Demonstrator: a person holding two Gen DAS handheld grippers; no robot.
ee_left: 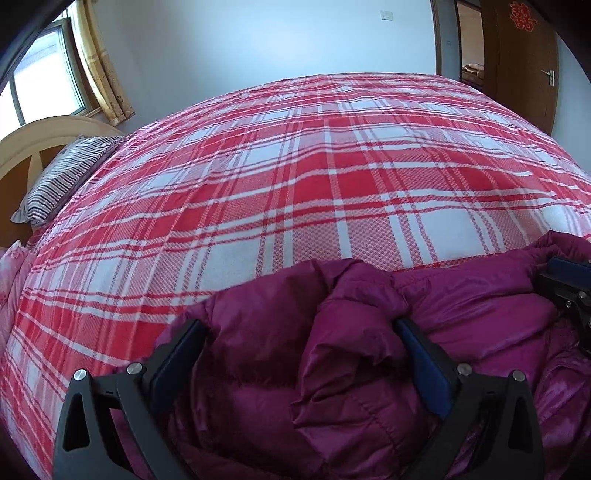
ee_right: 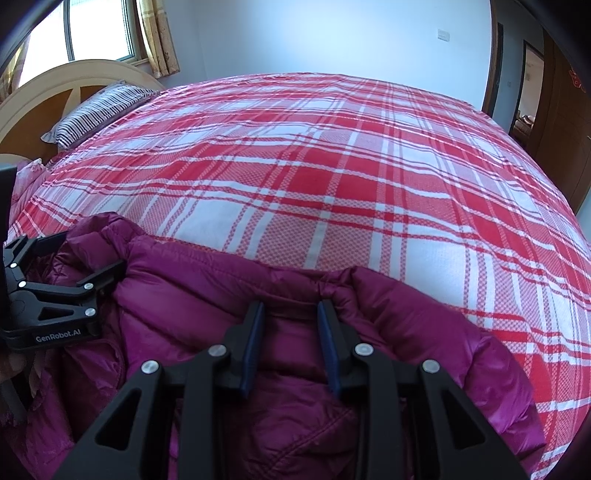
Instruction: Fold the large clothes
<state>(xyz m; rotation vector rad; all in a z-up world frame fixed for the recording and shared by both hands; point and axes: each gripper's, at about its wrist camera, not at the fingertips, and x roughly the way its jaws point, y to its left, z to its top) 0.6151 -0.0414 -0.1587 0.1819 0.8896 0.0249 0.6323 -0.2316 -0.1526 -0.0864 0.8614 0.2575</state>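
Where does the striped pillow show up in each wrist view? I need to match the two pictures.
Left wrist: the striped pillow lies at the left edge, mid-height, against the headboard.
Right wrist: the striped pillow sits upper left, below the window.
Shared landmark: the plaid bedsheet, with the purple down jacket on its near edge.
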